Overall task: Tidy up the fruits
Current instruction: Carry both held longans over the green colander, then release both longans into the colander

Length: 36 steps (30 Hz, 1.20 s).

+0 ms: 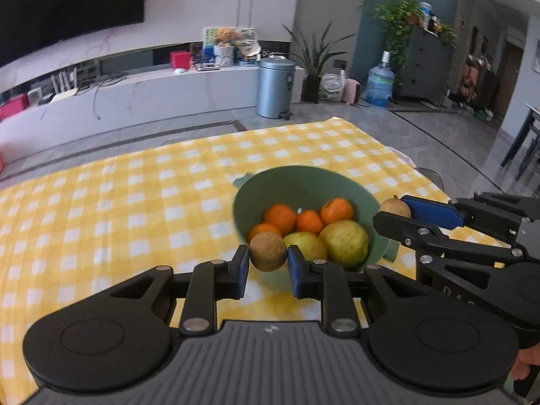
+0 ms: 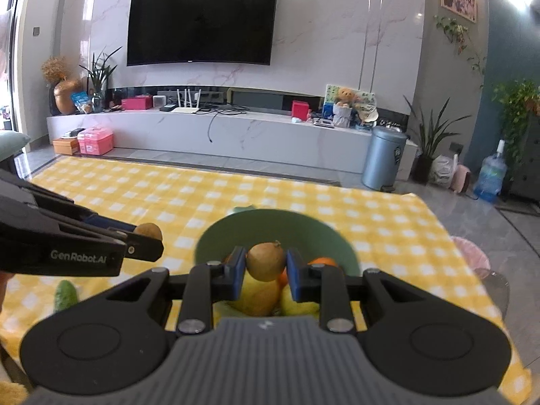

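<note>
Both grippers grip small brown fruits: my left gripper [image 1: 268, 258] pinches one [image 1: 268, 251] at the green bowl's [image 1: 243, 199] near rim, my right gripper [image 2: 265, 265] another [image 2: 265, 261] above it. Oranges [image 1: 280, 216] and pears [image 1: 344, 243] fill the bowl. Yellow checked tablecloth [image 1: 118, 209] spreads bare to my left.

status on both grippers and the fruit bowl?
Left gripper shut on a brown fruit, right gripper on another. Both at green bowl holding oranges. Nothing blocking.

I am working in a home living room. A wall-mounted television [image 2: 202, 22] hangs above a long marble console [image 2: 216, 135], with houseplants [image 2: 432, 128] and a pedal bin [image 2: 384, 157] nearby.
</note>
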Each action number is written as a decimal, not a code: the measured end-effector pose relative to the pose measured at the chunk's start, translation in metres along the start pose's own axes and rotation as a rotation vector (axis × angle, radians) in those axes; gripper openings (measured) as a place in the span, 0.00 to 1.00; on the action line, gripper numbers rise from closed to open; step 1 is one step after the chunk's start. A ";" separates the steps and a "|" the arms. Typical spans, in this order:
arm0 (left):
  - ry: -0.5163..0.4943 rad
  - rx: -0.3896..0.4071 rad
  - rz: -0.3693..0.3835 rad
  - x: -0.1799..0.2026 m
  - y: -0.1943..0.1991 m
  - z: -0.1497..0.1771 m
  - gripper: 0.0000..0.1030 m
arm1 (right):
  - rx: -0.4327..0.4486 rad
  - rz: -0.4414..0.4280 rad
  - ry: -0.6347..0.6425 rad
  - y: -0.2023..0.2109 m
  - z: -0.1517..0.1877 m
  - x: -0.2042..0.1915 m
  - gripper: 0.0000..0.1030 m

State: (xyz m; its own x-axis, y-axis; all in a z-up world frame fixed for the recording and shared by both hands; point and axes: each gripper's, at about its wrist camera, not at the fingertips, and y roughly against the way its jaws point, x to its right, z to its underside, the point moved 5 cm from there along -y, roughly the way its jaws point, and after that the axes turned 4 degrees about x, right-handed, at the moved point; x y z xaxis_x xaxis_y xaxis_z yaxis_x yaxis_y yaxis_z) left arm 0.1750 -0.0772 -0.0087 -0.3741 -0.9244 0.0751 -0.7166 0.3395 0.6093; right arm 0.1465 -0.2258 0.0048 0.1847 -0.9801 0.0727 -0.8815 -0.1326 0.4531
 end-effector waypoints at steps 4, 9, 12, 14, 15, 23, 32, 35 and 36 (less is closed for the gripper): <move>-0.025 -0.013 0.010 0.010 -0.018 -0.012 0.26 | -0.008 0.018 0.016 -0.012 -0.008 0.016 0.22; -0.055 -0.043 0.026 0.017 -0.046 -0.018 0.26 | -0.050 0.038 0.025 -0.036 -0.006 0.035 0.22; -0.072 -0.070 0.036 0.021 -0.064 -0.018 0.26 | -0.085 0.038 0.009 -0.055 -0.002 0.046 0.22; -0.078 -0.088 0.038 0.023 -0.075 -0.017 0.26 | -0.104 0.039 0.006 -0.066 0.001 0.050 0.22; -0.078 -0.096 0.042 0.023 -0.080 -0.016 0.26 | -0.113 0.040 0.008 -0.072 0.002 0.051 0.22; -0.077 -0.155 0.050 0.023 -0.110 -0.008 0.26 | -0.161 0.033 0.029 -0.108 0.013 0.056 0.21; -0.067 -0.185 0.057 0.019 -0.130 -0.001 0.26 | -0.202 0.017 0.020 -0.128 0.028 0.054 0.21; -0.056 -0.185 0.059 0.018 -0.133 -0.002 0.26 | -0.208 0.014 0.022 -0.132 0.031 0.053 0.21; -0.049 -0.186 0.058 0.018 -0.135 -0.003 0.26 | -0.208 0.014 0.023 -0.133 0.031 0.053 0.21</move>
State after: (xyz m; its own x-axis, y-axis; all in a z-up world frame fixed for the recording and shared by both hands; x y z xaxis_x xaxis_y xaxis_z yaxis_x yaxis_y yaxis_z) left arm 0.2666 -0.1397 -0.0874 -0.4432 -0.8930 0.0783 -0.5734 0.3495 0.7409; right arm 0.2600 -0.2643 -0.0789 0.1855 -0.9776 0.0995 -0.7759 -0.0836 0.6253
